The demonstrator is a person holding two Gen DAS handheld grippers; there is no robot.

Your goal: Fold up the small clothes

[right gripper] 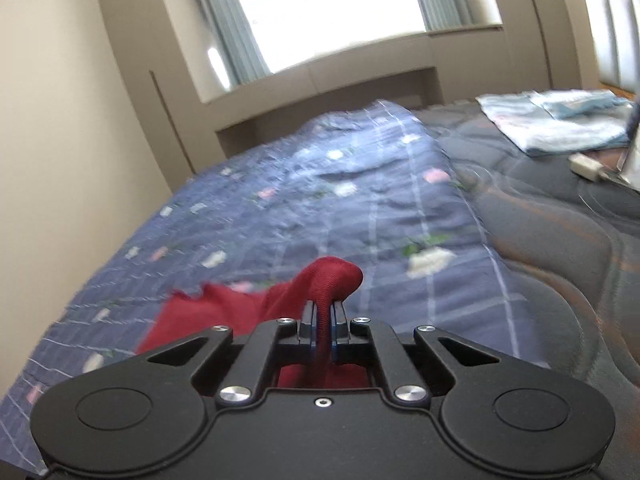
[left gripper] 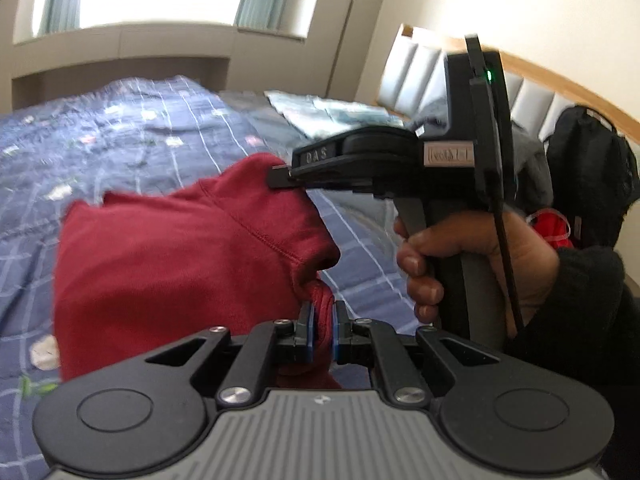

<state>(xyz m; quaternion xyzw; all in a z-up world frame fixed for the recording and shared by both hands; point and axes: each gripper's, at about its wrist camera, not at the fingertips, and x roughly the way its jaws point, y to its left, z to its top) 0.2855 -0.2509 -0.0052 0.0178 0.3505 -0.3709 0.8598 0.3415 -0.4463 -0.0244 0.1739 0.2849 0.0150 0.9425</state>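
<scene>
bed surface: a blue checked quilt [right gripper: 320, 208] with small flower patches is covering the bed and filling most of both views.
room: a bright window [right gripper: 320, 8] with pale curtains is sitting at 12 o'clock; a padded headboard [left gripper: 420, 72] is showing at 2 o'clock.
garment: a red garment [left gripper: 180, 260] is hanging above the quilt between the two grippers.
left gripper [left gripper: 322, 330]: pinching a bunched edge of the red cloth.
right gripper [right gripper: 323, 328]: clamping another fold of it; it is also showing in the left view at 3 o'clock.
edges: folded pale clothes [right gripper: 560, 124] are lying at 2 o'clock; a black backpack [left gripper: 592, 168] is leaning at 3 o'clock.
open room: bare quilt is stretching toward 12 o'clock.
</scene>
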